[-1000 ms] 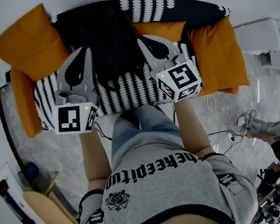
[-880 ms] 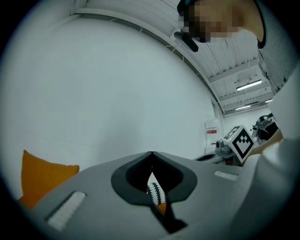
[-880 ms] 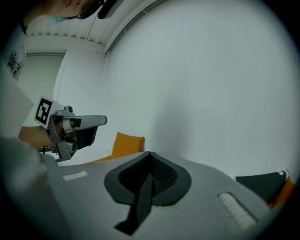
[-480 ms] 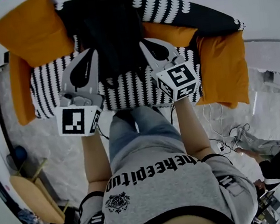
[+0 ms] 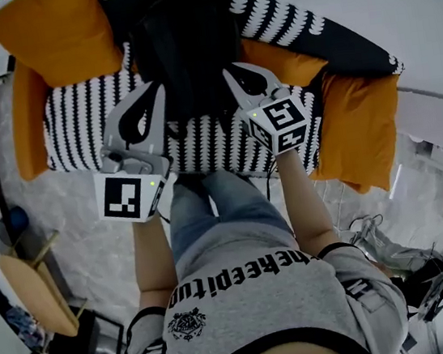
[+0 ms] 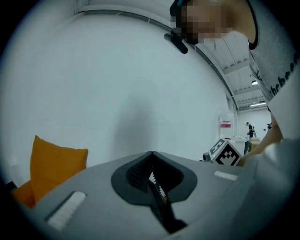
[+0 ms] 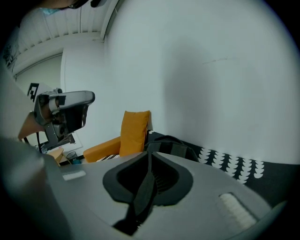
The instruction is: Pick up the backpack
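Both the left gripper [image 5: 157, 89] and the right gripper [image 5: 229, 70], jaws pressed together and empty, had tipped lower toward the black fabric backpack [image 5: 187, 46] resting on the black-and-white striped sofa [image 5: 82, 118], which suggested an approach was under way.

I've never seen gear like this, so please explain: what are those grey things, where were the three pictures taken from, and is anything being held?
No robot here: a person holds two hand-held grasping tools. The head view comes from a camera on their head, looking down. The other two views come from cameras riding on each tool. The left tool and right tool are both shut and empty, hovering either side of a black backpack that sits on a striped sofa with orange cushions.
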